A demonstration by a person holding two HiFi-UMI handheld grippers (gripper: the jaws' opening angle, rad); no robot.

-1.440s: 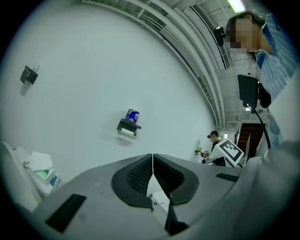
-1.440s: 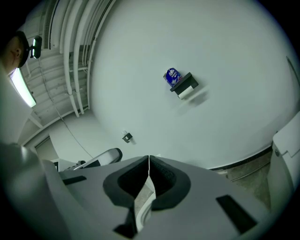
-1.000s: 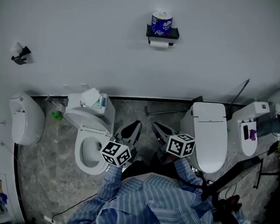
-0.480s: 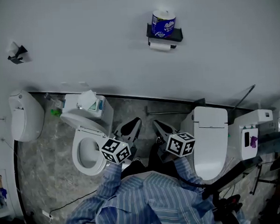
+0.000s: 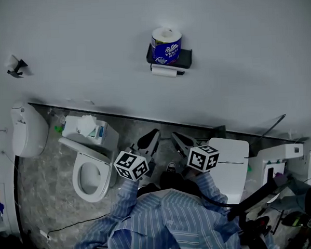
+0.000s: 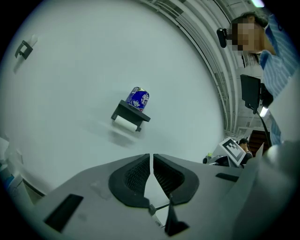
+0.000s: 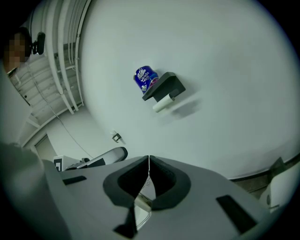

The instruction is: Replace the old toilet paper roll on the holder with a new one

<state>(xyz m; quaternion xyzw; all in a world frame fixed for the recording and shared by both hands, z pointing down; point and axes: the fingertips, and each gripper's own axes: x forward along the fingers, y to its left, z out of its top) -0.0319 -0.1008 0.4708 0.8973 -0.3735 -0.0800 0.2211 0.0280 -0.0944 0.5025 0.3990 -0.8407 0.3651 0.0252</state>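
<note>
Head view steeply down, both gripper views share the distant holder (image 6: 131,112)

The roll (image 5: 166,42) is wrapped in blue with white print; the holder (image 5: 186,56) is coloured black. The shirt (image 5: 166,225) is striped blue and white, and the floor (image 5: 50,205) is marbled grey.

You stand between two toilets. The open-seated toilet (image 5: 90,174) crowds your left elbow and the closed-lid toilet (image 5: 227,159) your right, so sideways room is tight low down. Ahead of your left gripper (image 5: 152,134) and right gripper (image 5: 176,138), both with jaws together, nothing stands before the white wall (image 5: 89,57). The holder (image 5: 168,57) juts from that wall. The wrapped roll (image 5: 166,41) on its shelf bars the way from above, while the hung roll (image 5: 164,71) beneath is open from the front and from below.
</note>
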